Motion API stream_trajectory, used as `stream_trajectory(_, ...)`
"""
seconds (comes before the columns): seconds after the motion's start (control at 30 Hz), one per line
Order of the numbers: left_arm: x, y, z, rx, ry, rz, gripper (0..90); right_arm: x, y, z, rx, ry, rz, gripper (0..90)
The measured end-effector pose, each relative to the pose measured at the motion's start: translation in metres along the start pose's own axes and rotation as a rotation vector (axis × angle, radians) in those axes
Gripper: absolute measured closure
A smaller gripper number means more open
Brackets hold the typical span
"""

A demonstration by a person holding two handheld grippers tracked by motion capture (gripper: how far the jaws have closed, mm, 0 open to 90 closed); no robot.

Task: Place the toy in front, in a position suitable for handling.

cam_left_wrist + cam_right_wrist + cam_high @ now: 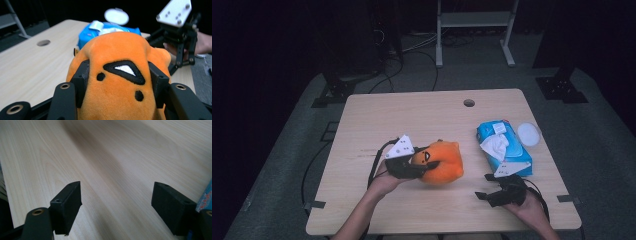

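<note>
Table (377, 115): We see a big, light wooden table. It has a small round hole (469, 103) near its far edge.

Orange plush toy (443, 162): It is soft and round, and it sits near the middle of the table, a bit to the left. In the left gripper view we see its face up close, with a black and white eye shape and two black dots.

Blue wipes pack (503, 146): It lies on the right side of the table, well apart from the toy. A white wipe sticks out of its top.

White round lid (529, 133): It lies just beside the pack, on the far right side.

Left gripper (419, 167): Our left hand (384, 182) holds it. Its two black jaws squeeze the orange plush toy from both sides. The pads (81, 81) press into the soft fur.

Right gripper (482, 186): Our right hand (532, 210) holds it low near the front right part of the table, just in front of the blue wipes pack. Its jaws are wide apart, with bare wood between them. They touch no toy and no pack.
</note>
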State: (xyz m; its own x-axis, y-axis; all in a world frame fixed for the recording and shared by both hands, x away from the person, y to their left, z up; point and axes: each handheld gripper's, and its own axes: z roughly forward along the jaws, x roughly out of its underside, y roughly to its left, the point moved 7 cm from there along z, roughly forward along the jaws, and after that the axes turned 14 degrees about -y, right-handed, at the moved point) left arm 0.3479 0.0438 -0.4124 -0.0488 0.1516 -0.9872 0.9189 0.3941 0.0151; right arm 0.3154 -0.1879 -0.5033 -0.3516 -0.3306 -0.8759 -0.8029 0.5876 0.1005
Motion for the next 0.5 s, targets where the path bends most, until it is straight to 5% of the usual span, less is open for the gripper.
stream_trajectory(0.5, 0.049, -0.010, 0.021, 0.000, 0.073, -0.034, 45.3, 0.003, -0.008, -0.005, 0.015, 0.005, 0.018, 22.8)
